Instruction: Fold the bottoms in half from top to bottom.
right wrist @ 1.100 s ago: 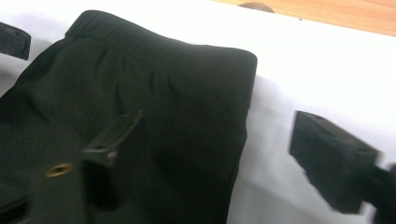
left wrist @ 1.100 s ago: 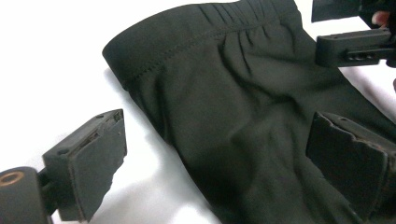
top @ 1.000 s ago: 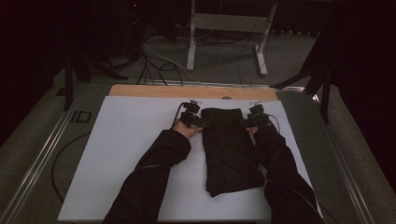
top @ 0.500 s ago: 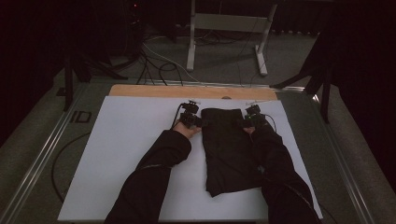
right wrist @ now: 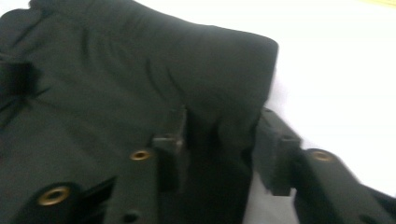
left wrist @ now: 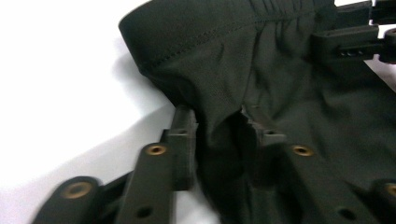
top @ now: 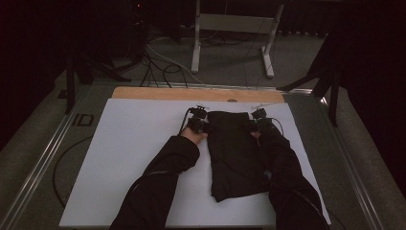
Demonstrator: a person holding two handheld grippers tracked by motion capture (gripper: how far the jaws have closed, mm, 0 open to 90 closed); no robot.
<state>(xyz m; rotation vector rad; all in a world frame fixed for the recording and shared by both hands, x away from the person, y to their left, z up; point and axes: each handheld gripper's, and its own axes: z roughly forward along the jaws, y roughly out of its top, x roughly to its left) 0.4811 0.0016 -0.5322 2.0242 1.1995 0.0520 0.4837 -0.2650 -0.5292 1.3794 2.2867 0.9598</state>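
Note:
A black garment (top: pixel 237 153) lies flat on the white sheet (top: pixel 134 153), its gathered waistband at the far end. My left gripper (top: pixel 207 127) is at the far left corner. Its jaws have just been closing, and a ridge of black cloth (left wrist: pixel 219 93) is squeezed between the pads of my left gripper (left wrist: pixel 218 127). My right gripper (top: pixel 252 126) is at the far right corner. The jaws of my right gripper (right wrist: pixel 222 135) have been closing too. The garment's edge (right wrist: pixel 219 70) stands between them with a slight gap at the outer pad. The right gripper (left wrist: pixel 350 37) also shows across the waistband.
The white sheet covers a wooden board (top: pixel 191 93) on a table with metal rails (top: pixel 43 163). Behind the table stand a metal frame (top: pixel 230 28) and loose cables (top: pixel 163 67) on the floor. Bare sheet lies left of the garment.
Both hands have stayed at the garment's far corners. The right forearm has drawn slightly inward over the cloth.

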